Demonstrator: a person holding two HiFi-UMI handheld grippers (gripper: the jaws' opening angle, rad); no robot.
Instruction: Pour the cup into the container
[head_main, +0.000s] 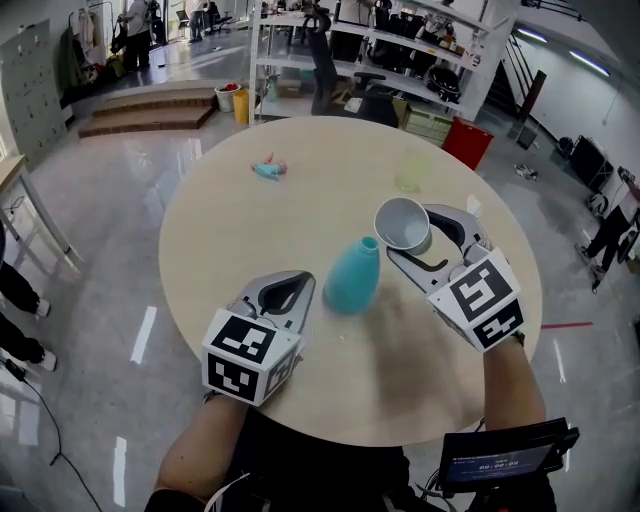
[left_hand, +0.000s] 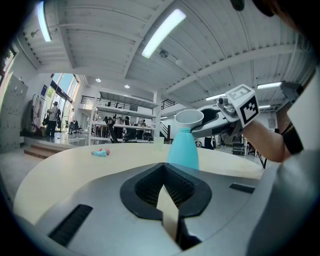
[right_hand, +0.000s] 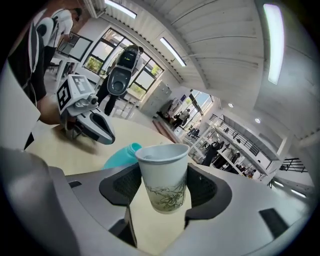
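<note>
The right gripper (right_hand: 162, 189) has its jaws closed on the paper cup (right_hand: 162, 167), one pad on each side of the cup's wall, and holds it clear of the table. In the right gripper view the cup stands roughly upright between the pads, mouth up. What is inside cannot be made out.

Just beyond the cup, on its far side and a little lower, is the teal container (right_hand: 121, 154), a narrow-necked bottle standing upright on the round table (head_main: 250, 230). In the head view the cup's rim sits just beside the container's mouth, near it or perhaps touching; in the left gripper view the cup appears right above the neck.

Across the container from this gripper, the left gripper (head_main: 300, 285) rests low at the table with its jaws together and nothing between them. It is near the container (head_main: 353, 277) but not touching it. Well beyond the right gripper lie a pale translucent cup (head_main: 411, 170) and a small pink-and-teal object (head_main: 270, 168), both out of play.

My reading is that the cup has been carried to the neck and the pour itself has not begun. The next move calls for tipping the cup toward the mouth slowly, lip centred over that narrow opening. With the container unheld, a nudge could topple it.
</note>
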